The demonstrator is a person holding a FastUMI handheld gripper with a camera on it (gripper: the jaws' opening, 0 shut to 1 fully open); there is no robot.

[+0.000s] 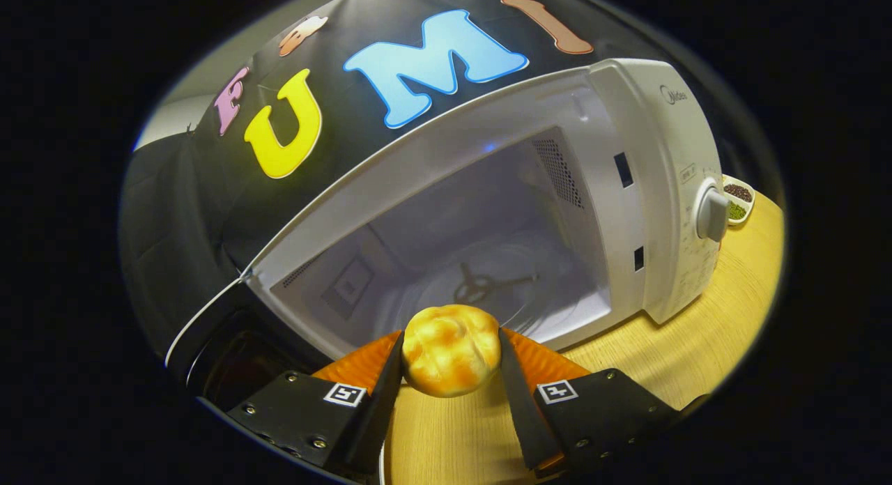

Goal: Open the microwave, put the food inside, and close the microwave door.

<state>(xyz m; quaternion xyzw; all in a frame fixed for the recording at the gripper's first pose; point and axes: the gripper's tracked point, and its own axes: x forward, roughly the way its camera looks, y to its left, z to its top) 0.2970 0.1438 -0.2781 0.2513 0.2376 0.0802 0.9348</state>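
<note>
A golden bread roll (451, 349) sits between my two fingers, and my gripper (451, 352) is shut on it, both fingers pressing its sides. It hangs above the wooden table, just in front of the white microwave (648, 192). The microwave stands open: its cavity (474, 262) with the glass turntable (502, 283) lies right beyond the roll. Its dark door (216, 339) is swung out to the left of my fingers. The control panel with a round knob (712, 214) is on the microwave's right side.
The wooden table (697, 345) stretches to the right of the microwave. A small white dish (739, 199) with dark and green contents stands behind the microwave's right corner. Black cloth forms the booth wall behind.
</note>
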